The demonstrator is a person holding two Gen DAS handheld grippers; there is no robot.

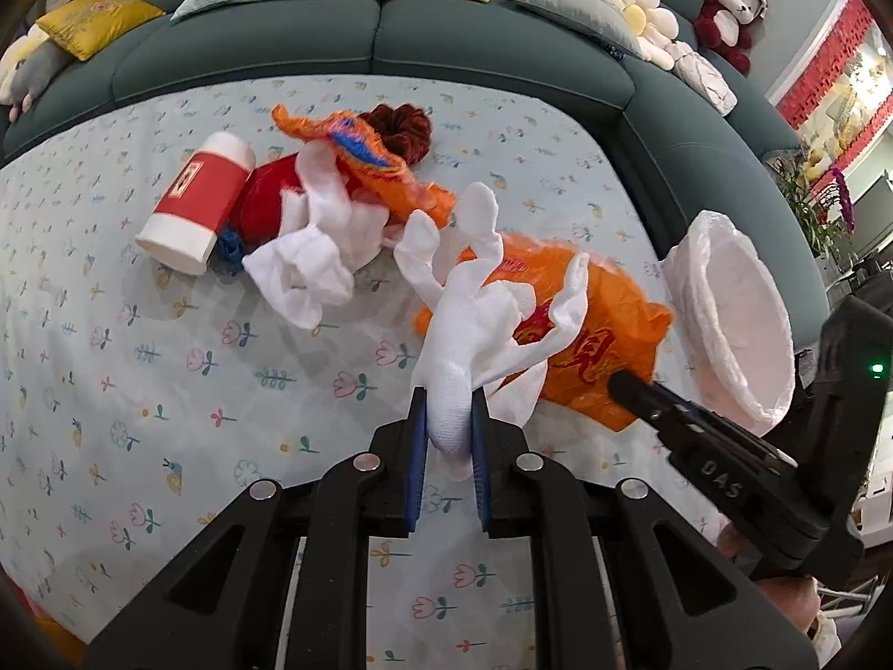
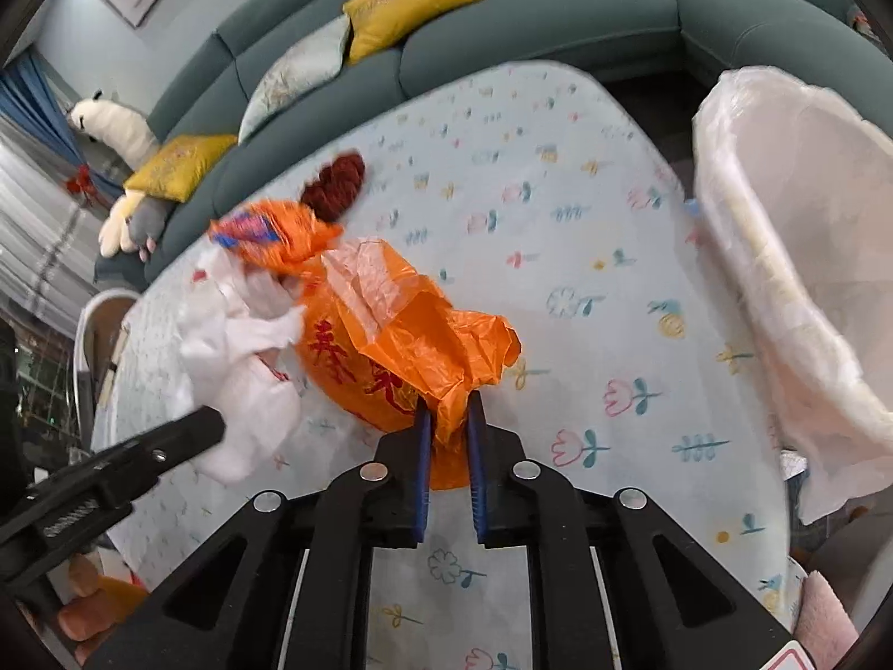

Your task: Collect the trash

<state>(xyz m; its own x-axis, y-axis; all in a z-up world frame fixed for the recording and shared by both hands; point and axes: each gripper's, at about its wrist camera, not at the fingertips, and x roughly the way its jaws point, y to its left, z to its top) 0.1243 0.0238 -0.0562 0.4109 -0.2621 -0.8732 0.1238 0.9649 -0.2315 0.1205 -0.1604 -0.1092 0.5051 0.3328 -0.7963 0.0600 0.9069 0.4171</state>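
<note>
A: Where's the trash?
B: Left gripper [image 1: 449, 424] jaws pinch a white glove [image 1: 469, 329]; right gripper [image 2: 448, 435] jaws pinch the orange plastic bag [image 2: 402, 346], both above the tabletop [image 2: 558, 223].
A: And the lined bin [image 2: 781, 257]?
B: Right of both, nearer the right gripper.

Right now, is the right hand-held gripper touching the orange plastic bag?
Touching. The right wrist view shows the right hand-held gripper with both blue pads pressed on a bunched fold of the orange plastic bag.
</note>
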